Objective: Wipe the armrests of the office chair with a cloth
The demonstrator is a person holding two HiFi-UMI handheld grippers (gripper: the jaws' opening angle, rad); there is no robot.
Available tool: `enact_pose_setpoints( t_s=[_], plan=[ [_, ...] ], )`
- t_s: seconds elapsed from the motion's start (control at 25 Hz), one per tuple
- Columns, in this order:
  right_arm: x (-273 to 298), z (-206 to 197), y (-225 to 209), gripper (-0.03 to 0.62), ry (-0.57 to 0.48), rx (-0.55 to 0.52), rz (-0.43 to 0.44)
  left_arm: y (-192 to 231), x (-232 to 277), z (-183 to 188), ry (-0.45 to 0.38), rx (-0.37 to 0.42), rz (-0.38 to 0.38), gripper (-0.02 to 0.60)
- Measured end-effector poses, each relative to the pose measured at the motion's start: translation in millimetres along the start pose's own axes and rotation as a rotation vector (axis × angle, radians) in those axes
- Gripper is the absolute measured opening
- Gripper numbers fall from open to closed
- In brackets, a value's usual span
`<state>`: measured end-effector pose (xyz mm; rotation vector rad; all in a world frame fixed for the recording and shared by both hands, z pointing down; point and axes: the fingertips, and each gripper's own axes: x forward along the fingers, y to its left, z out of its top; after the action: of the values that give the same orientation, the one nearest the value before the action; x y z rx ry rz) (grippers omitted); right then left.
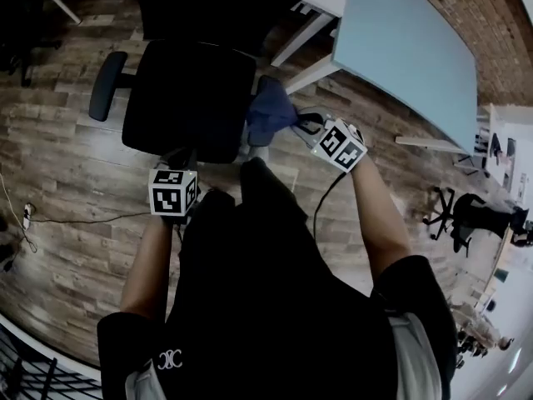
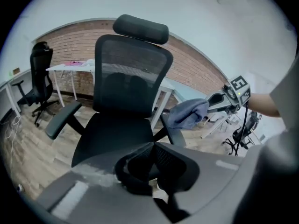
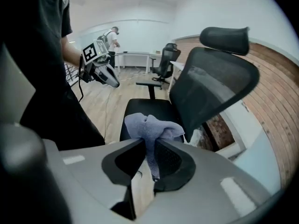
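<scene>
Right gripper, jaws pinched on the blue cloth, at the chair armrest, frame centre. Left gripper: jaws together, empty. The cloth is best pressed flat and swept lengthwise.

The cloth pinched in my right gripper was a soft, matt blue-grey fabric, crumpled into folds. My jaws' shells looked like smooth grey plastic, their inner pads dark and finely textured. The office chair had a see-through black mesh back, a matt black seat and matt armrests. The floor was worn wood plank, the wall rough brick, the table smooth and pale.
</scene>
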<state>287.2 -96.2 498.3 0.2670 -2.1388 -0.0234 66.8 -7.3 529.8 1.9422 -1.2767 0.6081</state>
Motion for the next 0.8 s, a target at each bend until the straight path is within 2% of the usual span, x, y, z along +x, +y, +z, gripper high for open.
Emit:
enact_pose_setpoints(
  t_s=[0.2,0.4,0.6,0.68,0.8],
  plan=[
    [-47,-73,18,0.066,-0.012,0.226,-0.144,-43,19,18,0.040,0.119,-0.082,0.006],
    [-74,-141,30,0.066,-0.010,0.359,-0.198,-80,36,29,0.078,0.194,-0.099,0.006],
    [-69,-183,28,0.066,-0.071,0.386,-0.198,-120,64,34,0.135,0.247,-0.082,0.006],
    [-55,-188,22,0.066,-0.116,0.372,-0.188,-130,72,42,0.161,0.278,-0.060,0.006],
    [-27,-193,7,0.066,-0.179,0.323,-0.181,-147,83,61,0.150,0.309,-0.019,0.006]
  ],
)
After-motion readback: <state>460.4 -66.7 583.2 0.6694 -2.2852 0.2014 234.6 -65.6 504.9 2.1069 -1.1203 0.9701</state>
